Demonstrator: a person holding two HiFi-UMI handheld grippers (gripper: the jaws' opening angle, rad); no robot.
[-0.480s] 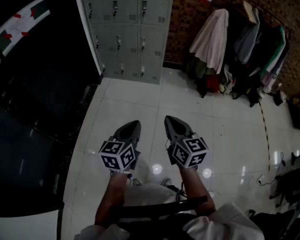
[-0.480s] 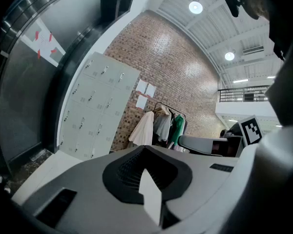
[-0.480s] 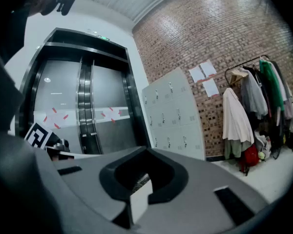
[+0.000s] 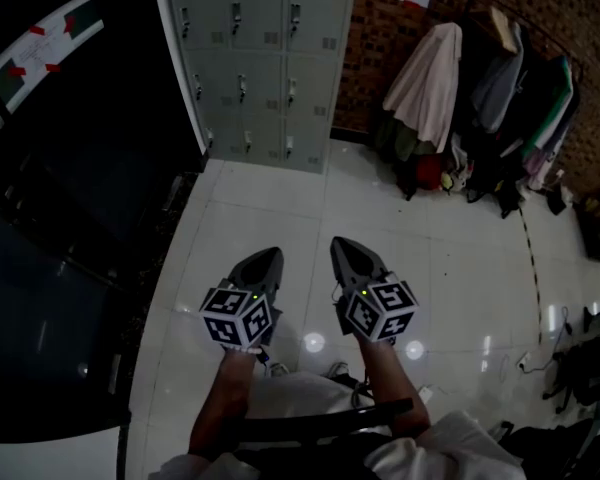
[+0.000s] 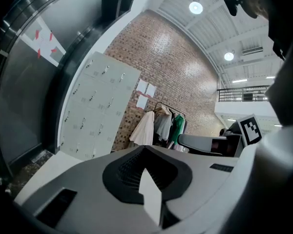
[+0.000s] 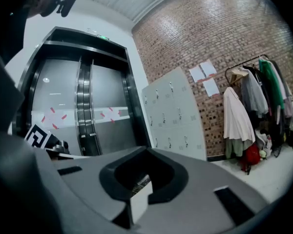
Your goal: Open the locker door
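A bank of grey lockers (image 4: 260,63) stands against the far wall, all doors closed, each with a small handle; the lockers (image 5: 95,111) and lockers (image 6: 173,116) also show in both gripper views. My left gripper (image 4: 261,260) and right gripper (image 4: 344,248) are held side by side over the white tiled floor, well short of the lockers and pointing toward them. Both are shut with nothing between the jaws. The left gripper (image 5: 149,189) and right gripper (image 6: 136,199) fill the bottom of their own views.
A dark glass door (image 4: 70,168) runs along the left. A coat rack with hanging clothes (image 4: 480,88) stands at the right against a brick wall (image 4: 380,28). Bags and cables (image 4: 580,348) lie at the far right. White tiled floor (image 4: 280,208) stretches to the lockers.
The whole scene has shifted slightly: the lockers sit a little lower and nearer in the head view. Both grippers keep their pose and stay shut.
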